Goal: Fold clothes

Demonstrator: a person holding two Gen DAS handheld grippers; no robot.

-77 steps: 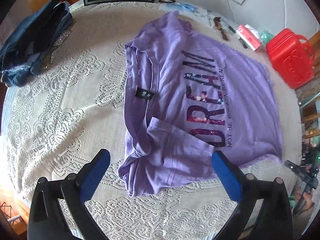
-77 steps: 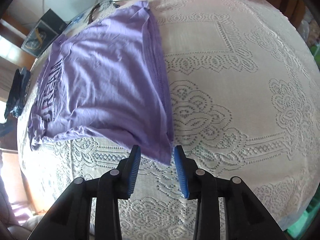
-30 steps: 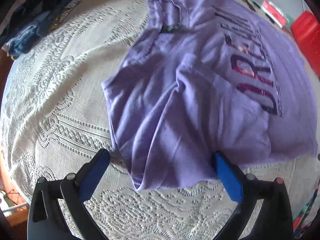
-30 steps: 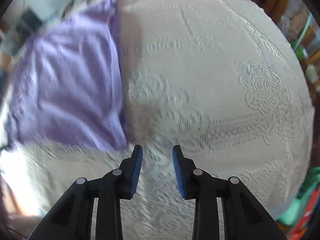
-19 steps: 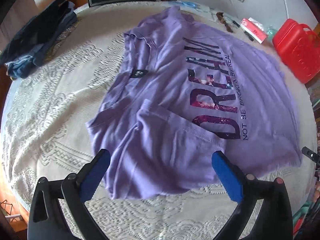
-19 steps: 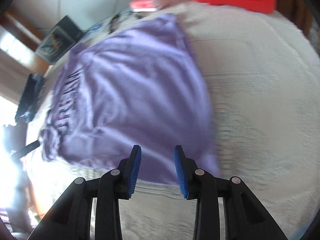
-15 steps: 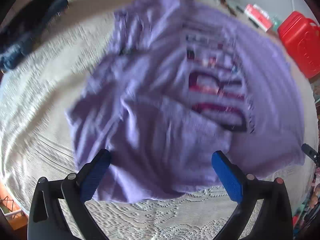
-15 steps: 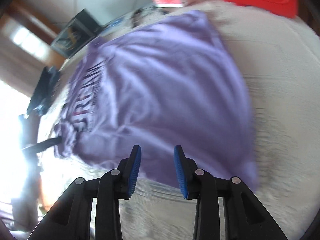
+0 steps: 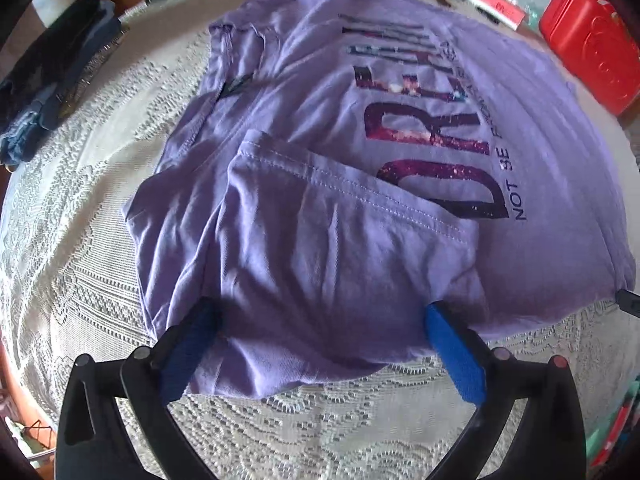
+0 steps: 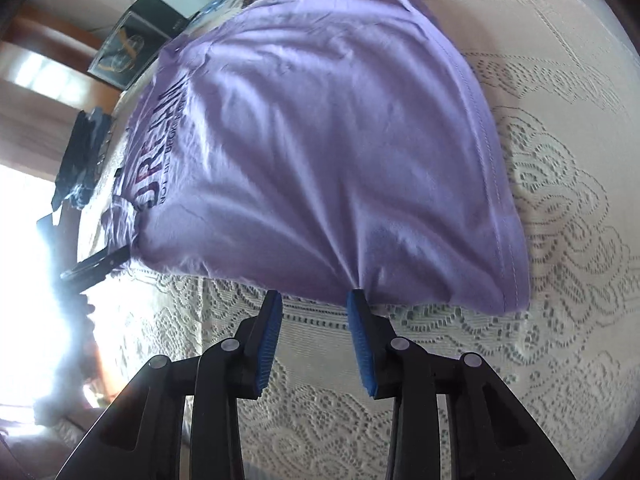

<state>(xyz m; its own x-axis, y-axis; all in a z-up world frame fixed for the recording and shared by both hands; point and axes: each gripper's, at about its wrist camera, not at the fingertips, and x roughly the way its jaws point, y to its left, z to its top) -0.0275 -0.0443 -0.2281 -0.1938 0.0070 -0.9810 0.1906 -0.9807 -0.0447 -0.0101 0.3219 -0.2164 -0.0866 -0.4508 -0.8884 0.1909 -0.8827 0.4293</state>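
A purple T-shirt [image 9: 400, 168] with a dark "DREAM" print lies face up on the lace tablecloth [image 9: 80, 248]; its near sleeve is folded over the chest. My left gripper [image 9: 320, 320] is wide open, its blue pads on either side of the shirt's near sleeve and shoulder edge. In the right wrist view the shirt's lower body [image 10: 340, 140] spreads ahead. My right gripper [image 10: 316, 300] is open with the tips at the near side edge, close to the hem corner; cloth puckers at the right pad [image 10: 358, 312]. The left gripper's finger [image 10: 96, 264] shows far left.
A red plastic case [image 9: 592, 52] stands at the back right beside a pink box [image 9: 496, 4] and small items. Dark folded clothes [image 9: 48, 80] lie at the far left. A black framed box [image 10: 136, 44] stands at the table's far edge.
Both grippers have moved in toward the shirt's near edge. The left pads now straddle the sleeve area; the right has swung from bare tablecloth to the side edge near the hem. Both stay open.
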